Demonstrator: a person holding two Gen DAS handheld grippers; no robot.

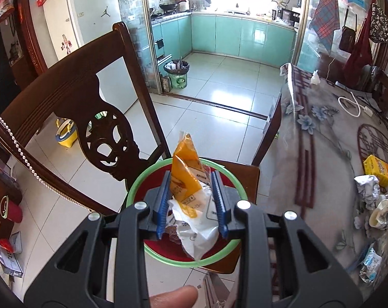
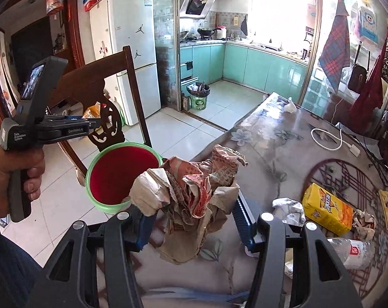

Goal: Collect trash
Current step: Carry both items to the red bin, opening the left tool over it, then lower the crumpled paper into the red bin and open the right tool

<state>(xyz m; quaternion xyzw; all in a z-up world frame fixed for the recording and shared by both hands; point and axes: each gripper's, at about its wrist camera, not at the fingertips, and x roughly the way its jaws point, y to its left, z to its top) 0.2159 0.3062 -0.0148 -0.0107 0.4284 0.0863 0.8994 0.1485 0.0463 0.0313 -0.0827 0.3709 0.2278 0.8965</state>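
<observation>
My left gripper (image 1: 191, 202) is shut on an orange and white snack wrapper (image 1: 187, 179), held right above a green-rimmed bin with a red inside (image 1: 140, 183) that stands on a wooden chair. In the right wrist view, my right gripper (image 2: 191, 218) is shut on a crumpled wad of brown and red paper (image 2: 191, 187), held over the table edge just right of that same bin (image 2: 117, 174). The left gripper's body (image 2: 39, 120), held in a hand, shows at the left, with its fingertips hidden behind the chair back.
A dark carved chair back (image 1: 73, 97) rises behind the bin. On the floral tablecloth (image 2: 271, 141) lie a yellow box (image 2: 327, 208), crumpled foil (image 2: 289, 208), a plastic bottle (image 2: 353, 251), more wrappers (image 1: 371, 264) and a white cable (image 2: 327, 138). Another bin (image 1: 177, 73) stands in the kitchen doorway.
</observation>
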